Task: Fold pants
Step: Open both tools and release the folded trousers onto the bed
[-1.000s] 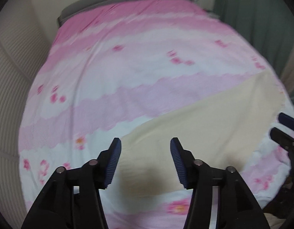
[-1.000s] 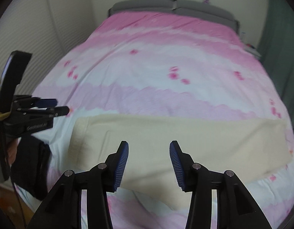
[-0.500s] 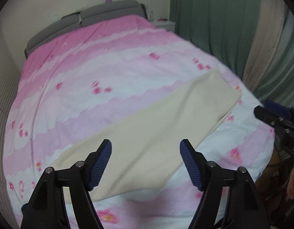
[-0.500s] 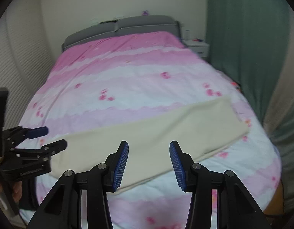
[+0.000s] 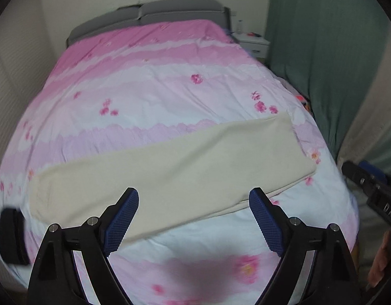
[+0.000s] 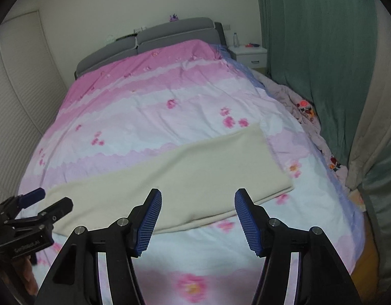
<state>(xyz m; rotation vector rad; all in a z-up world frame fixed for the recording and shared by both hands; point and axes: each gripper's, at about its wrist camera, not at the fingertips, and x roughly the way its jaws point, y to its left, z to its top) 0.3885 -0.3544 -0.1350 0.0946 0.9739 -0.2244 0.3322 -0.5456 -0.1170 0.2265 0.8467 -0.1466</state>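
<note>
Cream pants [image 5: 175,170] lie flat in a long folded strip across the near part of the pink bedspread [image 5: 149,86]; they also show in the right wrist view [image 6: 195,175]. My left gripper [image 5: 194,219] is open and empty, held above the strip's near edge. My right gripper [image 6: 198,219] is open and empty, also above the near edge. The right gripper shows at the right edge of the left wrist view [image 5: 368,183]. The left gripper shows at the lower left of the right wrist view [image 6: 35,208].
A grey headboard [image 6: 154,40] stands at the far end of the bed. A white nightstand [image 6: 250,53] and green curtains [image 6: 317,58] are on the right. A white panelled wall [image 6: 20,96] runs along the left. A dark object [image 5: 11,236] sits at the bed's left edge.
Both grippers have pulled back and up from the pants and opened wider. The left view has swung right, so the whole strip and the curtains now show.
</note>
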